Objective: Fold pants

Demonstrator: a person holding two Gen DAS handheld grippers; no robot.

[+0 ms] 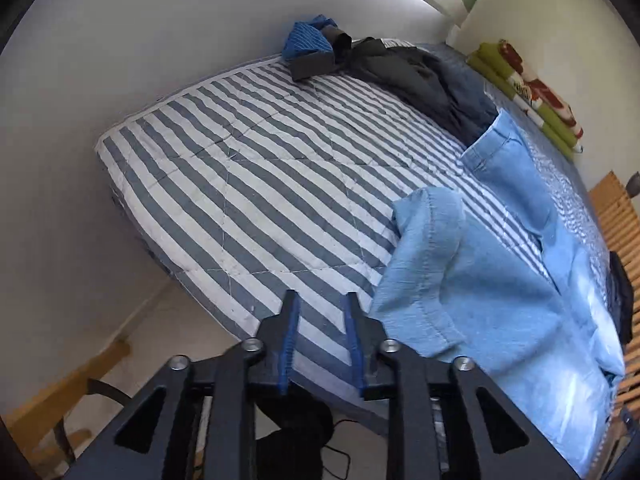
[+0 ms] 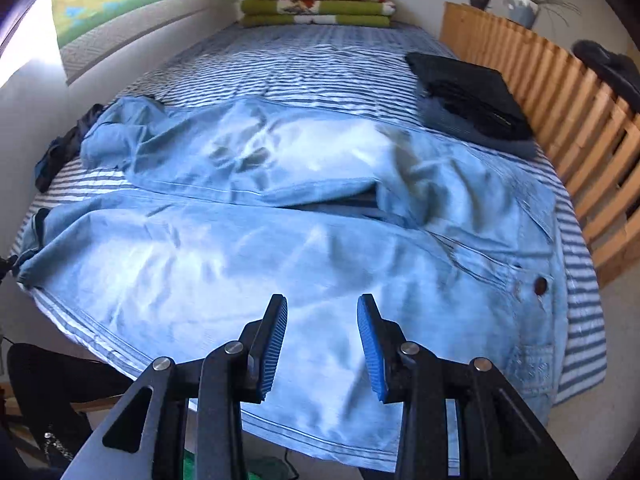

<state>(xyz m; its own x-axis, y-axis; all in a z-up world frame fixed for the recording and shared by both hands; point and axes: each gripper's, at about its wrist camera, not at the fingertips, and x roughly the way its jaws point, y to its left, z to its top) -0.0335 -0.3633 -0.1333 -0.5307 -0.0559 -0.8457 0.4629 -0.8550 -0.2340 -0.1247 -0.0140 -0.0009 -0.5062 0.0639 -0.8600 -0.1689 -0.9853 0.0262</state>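
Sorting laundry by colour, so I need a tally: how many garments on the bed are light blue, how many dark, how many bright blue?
Light blue: 1, the jeans
Dark, folded stack: at least 2
Dark, loose pile: count unclear
Bright blue: 1, the cloth
Total: at least 5

One pair of light-blue jeans (image 2: 304,240), one folded blanket (image 2: 318,4), one striped bed (image 1: 248,152), two vases (image 2: 520,8).

Ahead of the claw: folded green-and-red blankets (image 2: 318,4); right, black folded clothes (image 2: 472,94) (beside wooden slatted frame (image 2: 560,92)).
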